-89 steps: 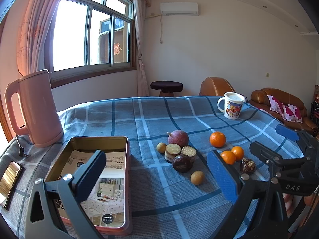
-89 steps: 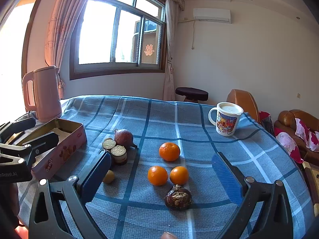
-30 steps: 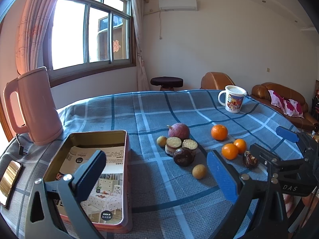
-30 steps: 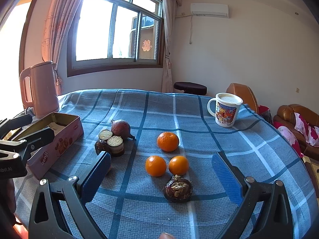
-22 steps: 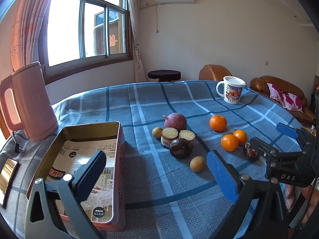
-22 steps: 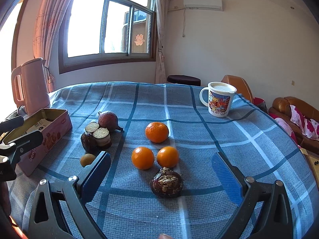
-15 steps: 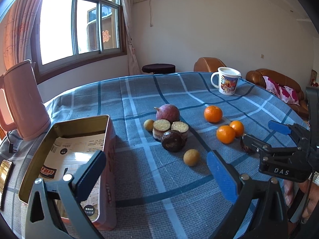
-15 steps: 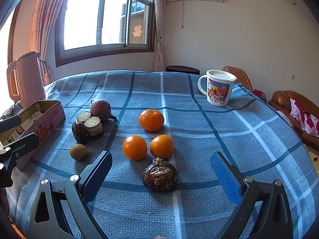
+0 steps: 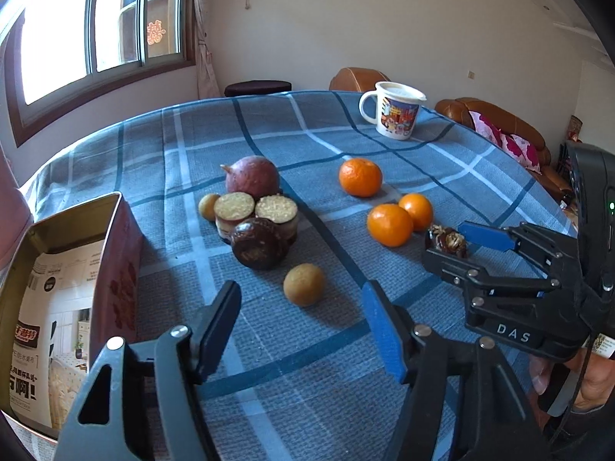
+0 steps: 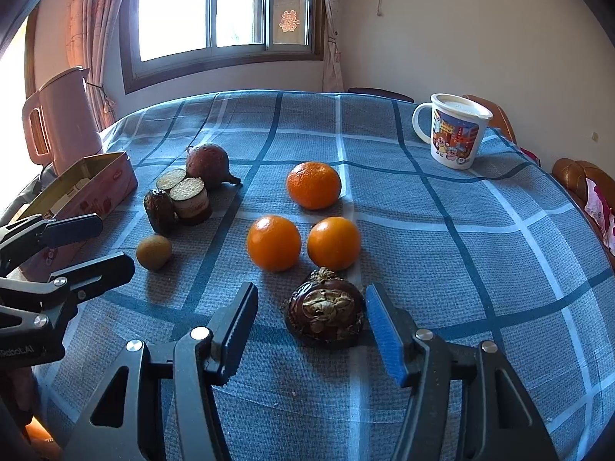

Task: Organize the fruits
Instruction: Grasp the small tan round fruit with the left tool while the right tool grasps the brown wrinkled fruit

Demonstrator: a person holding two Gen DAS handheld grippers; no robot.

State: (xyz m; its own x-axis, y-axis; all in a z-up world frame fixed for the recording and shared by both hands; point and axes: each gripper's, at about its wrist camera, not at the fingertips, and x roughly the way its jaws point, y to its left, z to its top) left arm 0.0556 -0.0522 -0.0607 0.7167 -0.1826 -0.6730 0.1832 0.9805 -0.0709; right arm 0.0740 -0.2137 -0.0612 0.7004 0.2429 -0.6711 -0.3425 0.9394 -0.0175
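Your right gripper [image 10: 309, 317] is spread around the dark wrinkled brown fruit [image 10: 326, 317], its blue pad seemingly just beside the fruit. Your left gripper [image 9: 301, 328] is spread before the small tan round fruit [image 9: 304, 283]; bare blue plaid cloth [image 9: 269, 365] separates it from the open pink tin box [image 9: 115, 261]

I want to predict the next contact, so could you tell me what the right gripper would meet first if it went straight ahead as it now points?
Most likely the dark wrinkled fruit: it lies just ahead of the open right gripper, nearer the blue right finger, with two oranges beyond it.
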